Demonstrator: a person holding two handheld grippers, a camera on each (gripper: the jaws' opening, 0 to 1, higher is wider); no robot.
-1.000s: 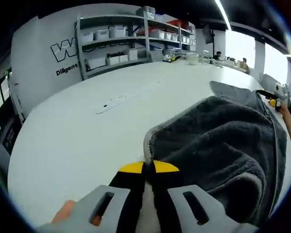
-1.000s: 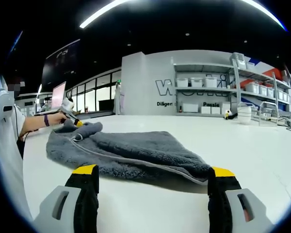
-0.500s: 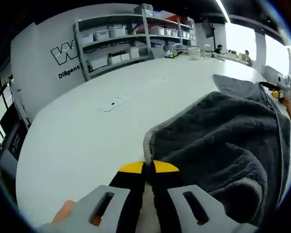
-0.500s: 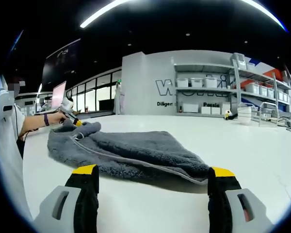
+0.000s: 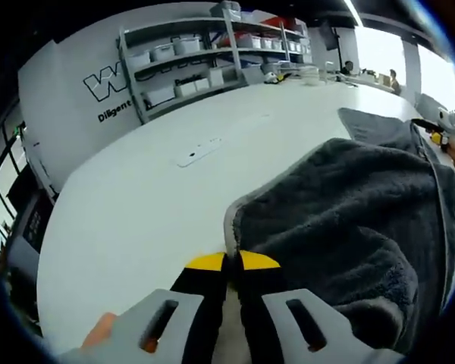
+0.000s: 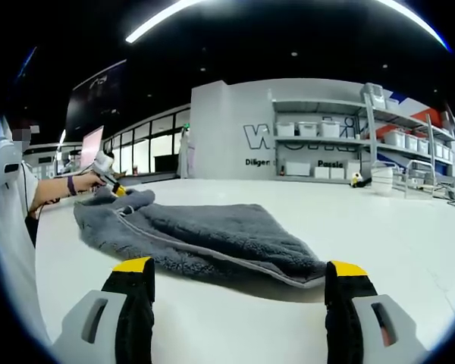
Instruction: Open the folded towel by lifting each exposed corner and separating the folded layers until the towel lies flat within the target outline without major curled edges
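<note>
On the white table (image 6: 409,227) sits the towel (image 6: 205,239) — dark grey, plush, with a lighter grey hem running along its edge. It's not flat: layers are folded over, the far end is bunched, and the near corner lies low on the table. The left gripper (image 5: 232,262) has its yellow-tipped jaws pinched together on a towel corner, fabric draping off to the right. The right gripper (image 6: 239,269) hangs wide open just short of the near edge, touching nothing. Shelves (image 6: 326,148) with bins line the back wall.
</note>
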